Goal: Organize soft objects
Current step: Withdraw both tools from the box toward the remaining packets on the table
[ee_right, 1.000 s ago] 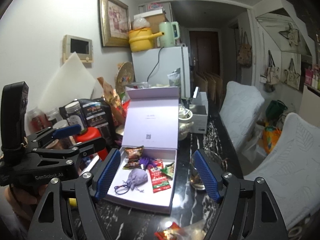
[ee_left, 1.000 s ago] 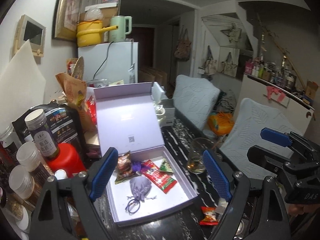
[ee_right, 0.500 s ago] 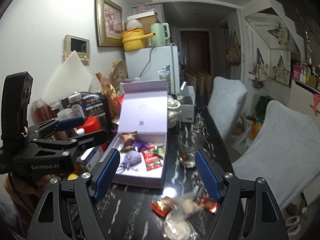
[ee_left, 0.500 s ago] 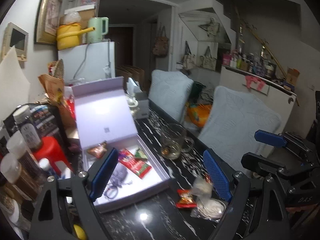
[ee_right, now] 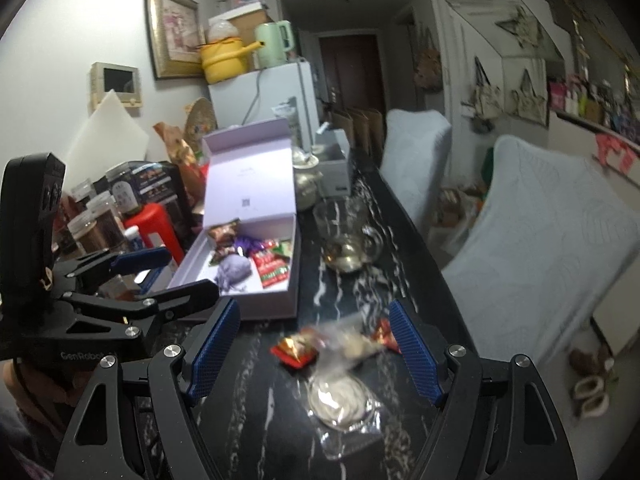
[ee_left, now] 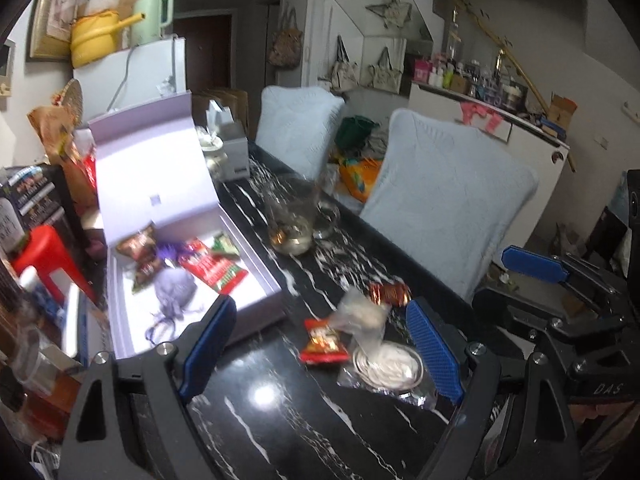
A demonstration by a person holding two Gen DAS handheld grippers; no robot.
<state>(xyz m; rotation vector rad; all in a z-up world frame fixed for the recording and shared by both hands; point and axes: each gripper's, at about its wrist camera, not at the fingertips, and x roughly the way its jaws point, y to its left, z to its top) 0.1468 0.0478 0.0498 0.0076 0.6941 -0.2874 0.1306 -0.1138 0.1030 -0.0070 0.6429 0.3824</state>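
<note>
An open lilac box (ee_left: 250, 258) (ee_right: 264, 308) stands on the black marble table, holding a purple drawstring pouch (ee_left: 174, 288) (ee_right: 234, 270) and several snack packets. Loose on the table to its right lie a red snack packet (ee_left: 322, 342) (ee_right: 294, 350), a second red packet (ee_left: 390, 294) (ee_right: 384, 334), a crumpled clear bag (ee_left: 366, 316) (ee_right: 352, 344) and a round white item in plastic (ee_left: 388, 364) (ee_right: 338, 398). My left gripper (ee_left: 320, 346) hangs open above these loose things. My right gripper (ee_right: 314, 350) is open too, over the same pile. Neither holds anything.
A glass mug (ee_left: 292, 216) (ee_right: 344, 236) stands behind the pile. Jars, a red container (ee_left: 44, 256) and bags crowd the table left of the box. Two pale covered chairs (ee_left: 448, 200) line the table's right edge. A white fridge is at the far end.
Both grippers have dipped down and drawn nearer the table's front part. The loose packets and clear bag now show between the fingers. Jaw widths are unchanged.
</note>
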